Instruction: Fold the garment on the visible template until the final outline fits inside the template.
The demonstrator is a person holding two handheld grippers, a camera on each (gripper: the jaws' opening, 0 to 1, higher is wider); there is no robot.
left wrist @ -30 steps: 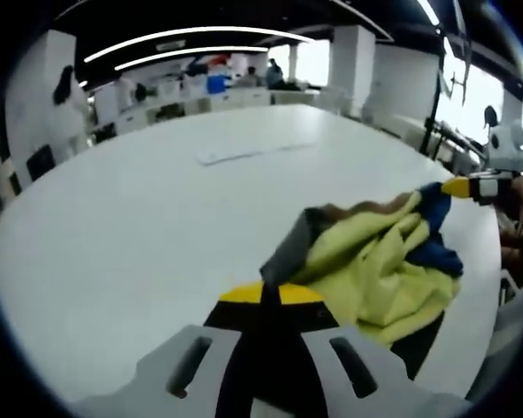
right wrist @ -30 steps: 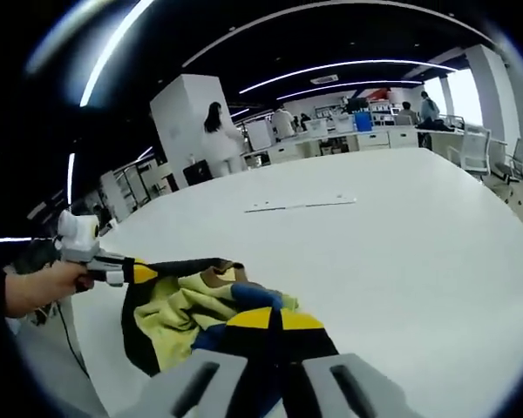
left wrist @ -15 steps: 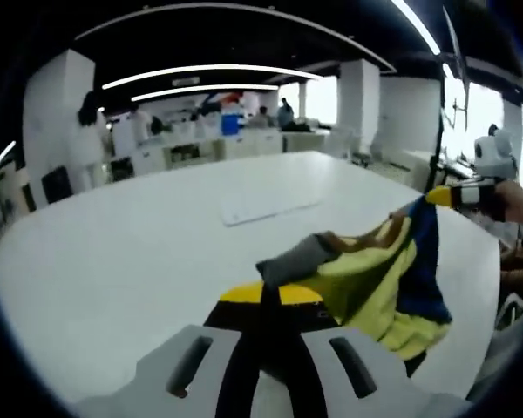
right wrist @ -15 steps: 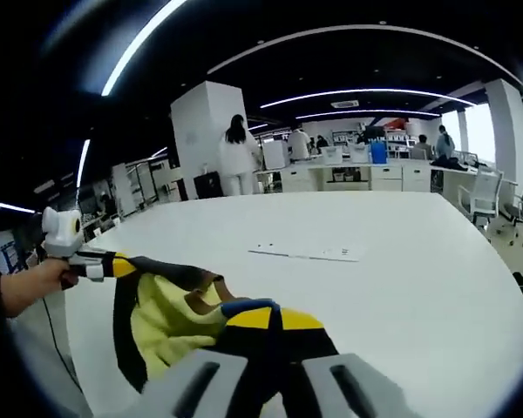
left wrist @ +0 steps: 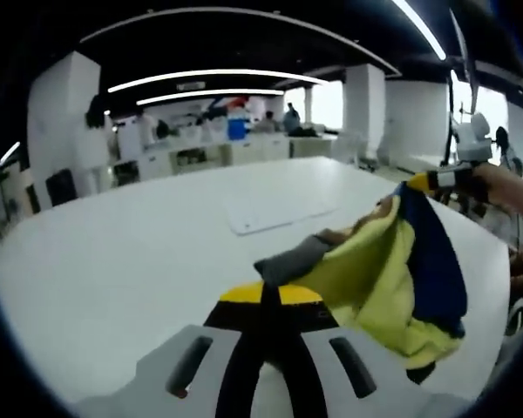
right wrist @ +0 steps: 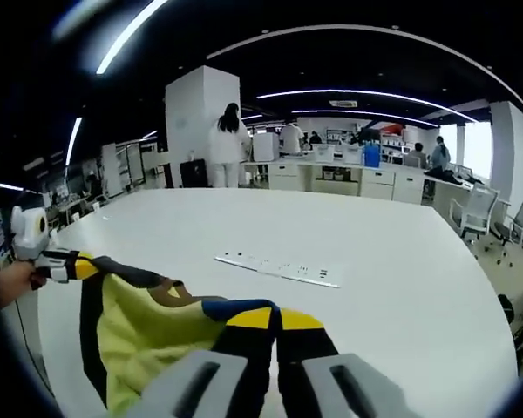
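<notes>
A yellow garment (left wrist: 379, 279) with blue, black and grey parts hangs stretched between my two grippers above the white table (left wrist: 139, 252). My left gripper (left wrist: 270, 294) is shut on its grey edge. In the left gripper view my right gripper (left wrist: 417, 182) comes in from the right, shut on a blue corner. In the right gripper view my right gripper (right wrist: 273, 318) pinches the blue part of the garment (right wrist: 148, 335), and my left gripper (right wrist: 80, 266) holds the far black edge at the left. A flat white template sheet (right wrist: 279, 267) (left wrist: 279, 215) lies on the table beyond the garment.
The table's curved edge (right wrist: 497, 331) runs along the right in the right gripper view. A person (right wrist: 225, 144) stands by a white pillar far behind, with desks, chairs (right wrist: 471, 205) and other people at the back of the room.
Both grippers have lifted and drawn apart, so the bunched garment now hangs spread off the table. The template sheet sits closer in both views.
</notes>
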